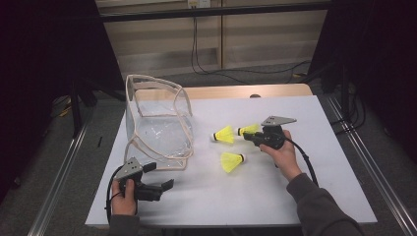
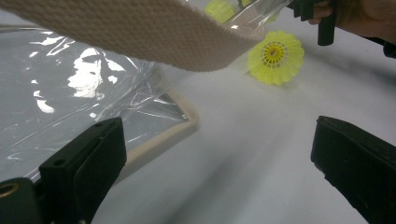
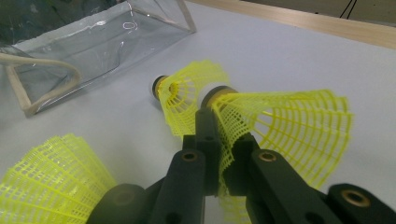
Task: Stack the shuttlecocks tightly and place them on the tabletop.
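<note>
1. Left gripper [image 1: 158, 177] sits at the near-left edge of the table [image 1: 275, 196], jaws wide apart and empty, just near of the clear bag [image 1: 157, 128]. In the left gripper view one jaw sits in front of the bag's plastic wall and the webbing strap [image 2: 140, 32] crosses overhead; no contact visible.
2. Right gripper [image 1: 247, 135], right of centre, has its jaws clamped on the mesh skirt of a yellow shuttlecock [image 3: 280, 116]; cork end points away toward the bag.
3. Two more shuttlecocks lie loose on the table: one [image 1: 224, 134] just left of the held one, one [image 1: 232, 162] nearer the person.
4. Step, by judgement: pick made, transfer into the bag pending. Next move calls for lifting clear of the neighbouring shuttlecock, carrying left over the bag's rim, releasing inside. Left gripper probably needs to hold the bag mouth open first.
5. Hard to tell: whether the held shuttlecock is off the table; bag interior, through the glare; which way the bag mouth faces.
</note>
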`<state>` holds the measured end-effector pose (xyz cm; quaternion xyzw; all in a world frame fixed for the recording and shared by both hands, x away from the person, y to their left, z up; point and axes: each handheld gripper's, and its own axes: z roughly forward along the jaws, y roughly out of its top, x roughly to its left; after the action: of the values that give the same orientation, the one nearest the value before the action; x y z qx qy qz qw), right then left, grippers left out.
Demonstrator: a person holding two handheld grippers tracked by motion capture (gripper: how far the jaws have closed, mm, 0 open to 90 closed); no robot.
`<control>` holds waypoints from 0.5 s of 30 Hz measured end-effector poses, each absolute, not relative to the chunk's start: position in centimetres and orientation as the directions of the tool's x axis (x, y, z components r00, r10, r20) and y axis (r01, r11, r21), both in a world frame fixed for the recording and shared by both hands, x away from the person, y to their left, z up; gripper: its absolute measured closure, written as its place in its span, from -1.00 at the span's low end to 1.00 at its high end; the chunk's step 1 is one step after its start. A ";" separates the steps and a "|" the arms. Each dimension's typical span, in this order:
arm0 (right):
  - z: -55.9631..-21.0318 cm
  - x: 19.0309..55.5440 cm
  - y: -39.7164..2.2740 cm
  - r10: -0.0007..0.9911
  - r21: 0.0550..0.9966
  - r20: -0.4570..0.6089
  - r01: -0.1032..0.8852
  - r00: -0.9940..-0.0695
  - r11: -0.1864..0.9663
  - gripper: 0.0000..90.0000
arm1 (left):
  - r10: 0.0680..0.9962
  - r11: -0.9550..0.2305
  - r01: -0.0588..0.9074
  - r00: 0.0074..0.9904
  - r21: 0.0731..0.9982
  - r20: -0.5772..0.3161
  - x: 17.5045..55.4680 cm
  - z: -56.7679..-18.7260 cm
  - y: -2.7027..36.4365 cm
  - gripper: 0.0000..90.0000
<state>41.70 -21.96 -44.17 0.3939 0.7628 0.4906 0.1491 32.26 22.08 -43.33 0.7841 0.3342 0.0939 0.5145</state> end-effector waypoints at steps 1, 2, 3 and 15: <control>-44.2 41.7 -21.9 0.746 0.867 0.156 0.452 -0.647 0.210 0.94 | 0.621 -0.248 0.427 0.759 0.869 -0.196 32.3 -43.3 22.1 -0.92; -44.2 41.7 -21.9 0.747 0.866 0.157 0.453 -0.646 0.210 0.93 | 0.621 -0.248 0.428 0.759 0.869 -0.196 32.3 -43.3 22.1 -0.92; -44.2 41.7 -21.9 0.747 0.866 0.158 0.454 -0.646 0.210 0.93 | 0.620 -0.248 0.428 0.760 0.869 -0.197 32.3 -43.3 22.1 -0.92; -44.3 41.8 -21.6 0.744 0.865 0.158 0.455 -0.649 0.212 0.93 | 0.622 -0.246 0.427 0.758 0.870 -0.197 32.2 -43.3 22.1 -0.92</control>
<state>41.81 -21.65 -44.26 0.3920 0.7644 0.4901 0.1477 32.21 22.05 -43.29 0.7836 0.3349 0.0946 0.5147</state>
